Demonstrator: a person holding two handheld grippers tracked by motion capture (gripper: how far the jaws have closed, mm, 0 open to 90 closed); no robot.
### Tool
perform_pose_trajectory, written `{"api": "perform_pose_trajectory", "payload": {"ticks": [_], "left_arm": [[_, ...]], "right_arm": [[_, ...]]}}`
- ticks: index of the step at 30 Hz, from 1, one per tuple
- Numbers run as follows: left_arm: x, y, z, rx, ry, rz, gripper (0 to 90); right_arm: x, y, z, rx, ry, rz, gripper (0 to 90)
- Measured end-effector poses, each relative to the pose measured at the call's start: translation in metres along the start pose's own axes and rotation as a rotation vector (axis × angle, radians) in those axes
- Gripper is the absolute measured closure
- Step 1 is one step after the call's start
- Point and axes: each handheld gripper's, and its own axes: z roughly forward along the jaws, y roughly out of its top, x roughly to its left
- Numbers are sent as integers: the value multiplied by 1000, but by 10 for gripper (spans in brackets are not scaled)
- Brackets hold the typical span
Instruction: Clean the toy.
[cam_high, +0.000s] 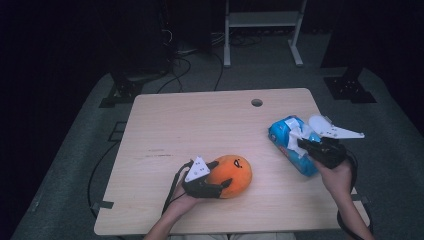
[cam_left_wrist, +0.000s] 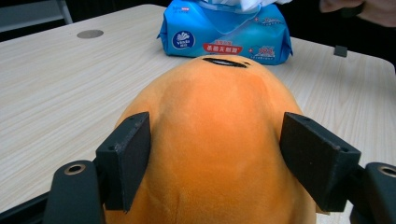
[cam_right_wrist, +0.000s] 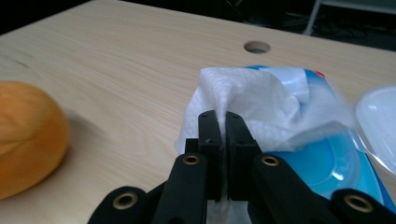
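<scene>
Tissue (cam_right_wrist: 243, 98), thin, limp and likely easy to tear, is pinched in the clenched right gripper (cam_right_wrist: 223, 122), rising from the pack (cam_high: 290, 145) just below it; best held by a gathered fold. Left gripper (cam_left_wrist: 215, 158) clasps the soft orange plush (cam_left_wrist: 210, 140) on the counter (cam_high: 200, 125)

Orange plush toy (cam_left_wrist: 215, 154) between black jaws
</scene>
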Motion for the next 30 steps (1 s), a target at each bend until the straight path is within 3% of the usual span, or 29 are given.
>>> {"api": "perform_pose_trajectory", "payload": {"ticks": [2,3,4,6,11,16,20,23,25,29,30], "left_arm": [[0,0,0,-1,1,1,256],[0,0,0,-1,2,2,254],[-1,0,0,-1,2,2,254],[-1,-1,1,-2,3,7,251],[0,-1,1,-3,3,3,248],[0,-2,2,-5,2,2,246],[0,-2,2,-4,-1,7,245],[1,-2,2,-7,-2,7,243],[1,-2,2,-7,-4,13,242],[1,-2,3,-4,-10,19,242],[1,-2,3,-4,-10,19,242]], "right_arm": [[4,1,-5,-14,24,-7,864],[16,5,-14,-40,65,-24,864],[16,5,-14,-40,65,-24,864],[40,10,-29,-65,127,-82,863],[86,12,-46,-83,277,-146,863],[122,10,-48,-57,390,-191,863],[139,8,-37,-15,508,-166,862],[145,7,-27,19,533,-172,861],[144,6,-8,67,542,-160,859],[134,6,20,98,490,-151,852],[134,6,20,98,490,-151,852]]}}
